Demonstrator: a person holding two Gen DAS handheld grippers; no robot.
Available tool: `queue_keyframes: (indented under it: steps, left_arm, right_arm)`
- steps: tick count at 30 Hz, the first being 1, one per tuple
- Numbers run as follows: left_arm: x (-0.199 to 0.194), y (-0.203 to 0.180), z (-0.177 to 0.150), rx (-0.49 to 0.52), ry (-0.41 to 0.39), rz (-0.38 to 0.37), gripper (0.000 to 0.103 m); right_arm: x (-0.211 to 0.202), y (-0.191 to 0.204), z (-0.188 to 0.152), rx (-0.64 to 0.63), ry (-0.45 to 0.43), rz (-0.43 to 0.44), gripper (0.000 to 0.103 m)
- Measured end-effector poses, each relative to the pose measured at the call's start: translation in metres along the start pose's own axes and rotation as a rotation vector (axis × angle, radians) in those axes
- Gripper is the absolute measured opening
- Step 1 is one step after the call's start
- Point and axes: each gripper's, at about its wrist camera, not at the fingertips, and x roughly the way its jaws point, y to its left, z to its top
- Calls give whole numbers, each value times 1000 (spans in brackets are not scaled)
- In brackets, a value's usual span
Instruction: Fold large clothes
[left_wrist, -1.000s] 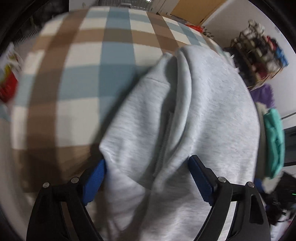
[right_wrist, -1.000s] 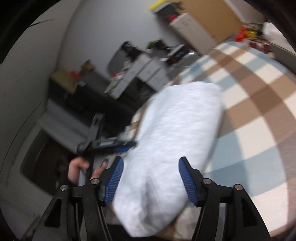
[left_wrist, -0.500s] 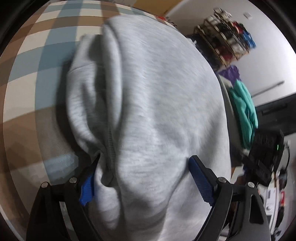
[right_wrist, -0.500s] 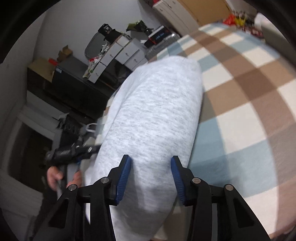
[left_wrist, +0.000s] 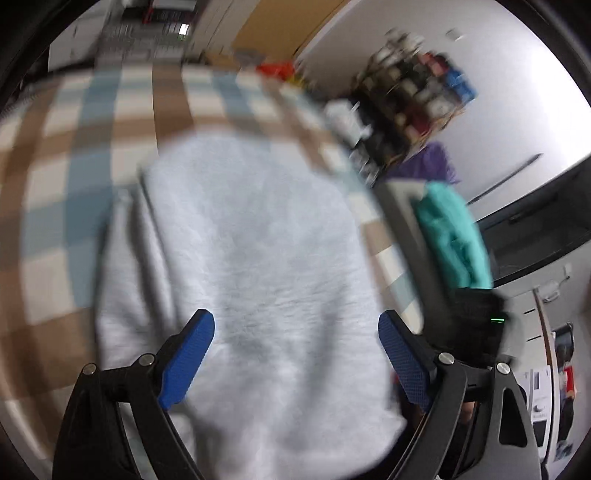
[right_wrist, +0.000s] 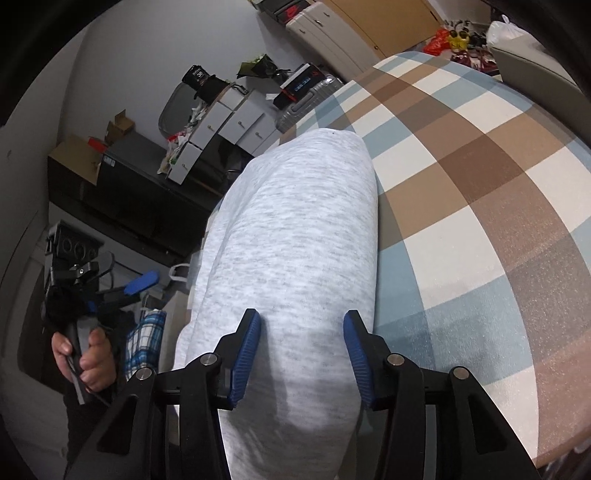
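A light grey sweatshirt (left_wrist: 255, 258) lies folded into a thick bundle on a checked brown, blue and cream cloth (left_wrist: 74, 147). My left gripper (left_wrist: 295, 332) is open above its near end, blue pads wide apart, not holding it. In the right wrist view the same sweatshirt (right_wrist: 295, 229) runs away from me as a long bundle. My right gripper (right_wrist: 302, 332) straddles its near end with the blue pads against the fabric on both sides. The left gripper (right_wrist: 122, 291) shows there at the far left, held off the cloth by a hand.
A teal garment (left_wrist: 454, 236) hangs on a grey chair back beside the checked surface. A cluttered shelf (left_wrist: 413, 103) stands behind. White drawers (right_wrist: 229, 125), a suitcase (right_wrist: 306, 99) and a black cabinet (right_wrist: 122, 184) stand beyond the surface's far edge.
My left gripper has pulled back off the sweatshirt and now sits higher and farther from it. My right gripper has closed from wide open onto the bundle's near end.
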Motion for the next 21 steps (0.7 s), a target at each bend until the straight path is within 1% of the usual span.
queue_keyframes:
  steps: [1, 2, 3, 4, 5, 6, 7, 8, 9, 10, 11, 12, 13, 14, 15, 16, 17, 18, 19, 21]
  left_arm:
    - [21, 15, 0, -41, 52, 10, 87]
    - [33, 23, -1, -69, 53, 4, 87]
    - [36, 30, -2, -79, 15, -4, 87]
    - [34, 31, -1, -66, 1, -13, 87]
    - [32, 30, 3, -66, 25, -13, 87]
    - [27, 28, 11, -88, 58, -10, 87]
    - [22, 26, 19, -116, 47, -1, 87]
    - [8, 20, 31, -118, 6, -42, 87]
    - [-3, 10, 40, -98, -50, -54, 89]
    - [-12, -5, 56, -49, -104, -13, 89]
    - [-11, -16, 69, -10, -119, 36, 89]
    - [-4, -24, 82, 21, -119, 60, 89]
    - [9, -28, 95, 38, -102, 73, 89]
    - [21, -24, 103, 22, -78, 88, 89]
    - [37, -13, 108, -18, -36, 102, 89]
    - [66, 6, 114, -97, 47, 143, 88]
    - [79, 21, 109, -139, 80, 170, 88]
    - [92, 32, 105, -155, 82, 157, 89]
    - [93, 30, 103, -126, 32, 150, 90]
    - [88, 29, 100, -92, 29, 175, 91]
  right_arm:
    - [0, 0, 0, 3, 1, 3, 47]
    - [0, -1, 0, 6, 4, 7, 47]
    - [0, -1, 0, 6, 6, 10, 47]
    - [1, -1, -1, 5, 11, 15, 47]
    - [2, 0, -1, -2, 18, 16, 47]
    - [2, 2, -2, -11, 15, 6, 47]
    - [2, 3, -2, -21, 14, -3, 47]
    - [2, 5, -3, -31, 13, -13, 48]
    - [3, 6, -3, -35, 13, -19, 49]
    - [3, 7, -3, -39, 13, -23, 49]
    - [4, 8, -3, -45, 12, -27, 49]
    - [4, 9, -2, -50, 12, -31, 49]
    - [4, 10, -2, -54, 11, -34, 49]
    - [4, 10, -2, -57, 12, -34, 49]
    - [4, 9, -2, -58, 14, -32, 49]
    - [4, 9, -2, -59, 17, -29, 49]
    - [4, 8, -1, -58, 21, -23, 49]
    - [4, 7, -1, -57, 25, -17, 49]
    - [5, 7, -1, -59, 27, -12, 50]
    - [5, 7, 0, -68, 30, -8, 50]
